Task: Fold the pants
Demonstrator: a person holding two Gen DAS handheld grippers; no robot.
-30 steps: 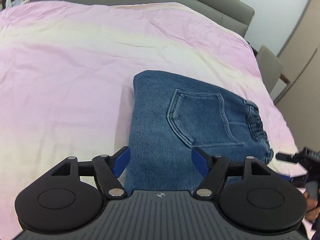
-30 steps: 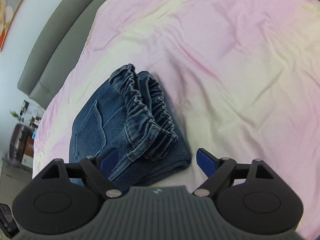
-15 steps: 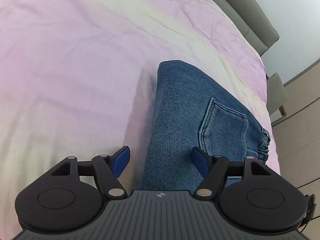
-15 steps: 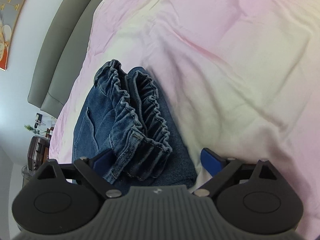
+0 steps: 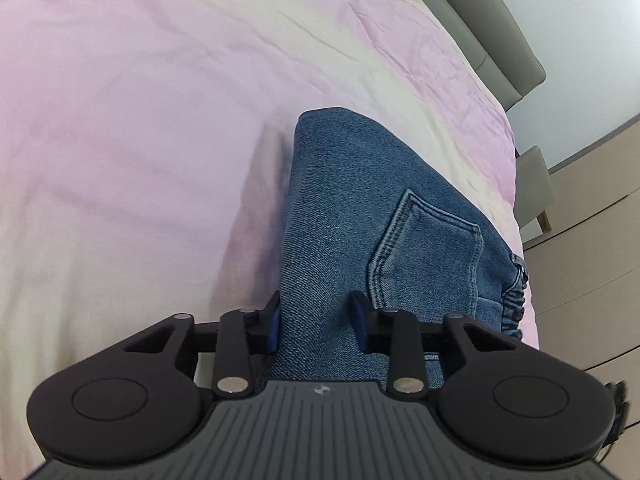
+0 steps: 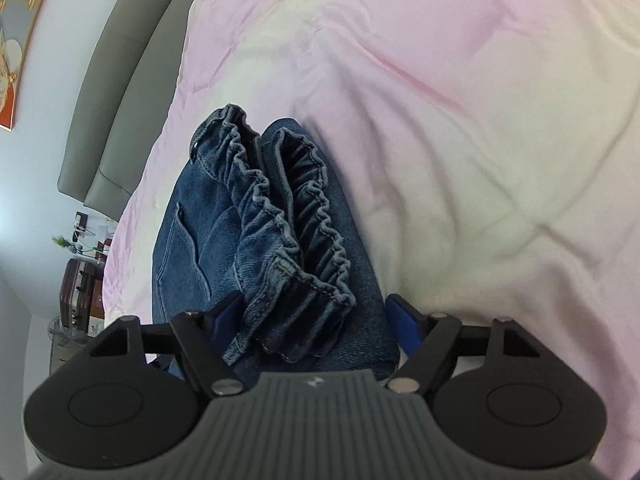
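Observation:
Folded blue denim pants (image 5: 344,208) lie on the pink bedcover, back pocket (image 5: 432,248) facing up. My left gripper (image 5: 317,320) is low over their near folded edge. Its jaws are closing, and the blue pads (image 5: 273,322) press on a ridge of denim that fills the gap between them. In the right wrist view the pants (image 6: 208,236) show their gathered elastic waistband (image 6: 292,236), stacked in two layers. My right gripper (image 6: 316,316) straddles the near corner of that stack. Its jaws are closing with the denim between them, and the fabric there looks unsqueezed.
The pink and cream bedcover (image 5: 140,120) spreads wide to the left of the pants and, in the right wrist view, to their right (image 6: 480,120). A grey headboard (image 5: 492,28) runs along the far edge. A chair (image 5: 536,184) and wardrobe stand beyond the bed's side.
Both grippers have dropped closer onto the pants. The left jaws went from wide open to pinched on the denim edge. The right jaws narrowed around the waistband corner.

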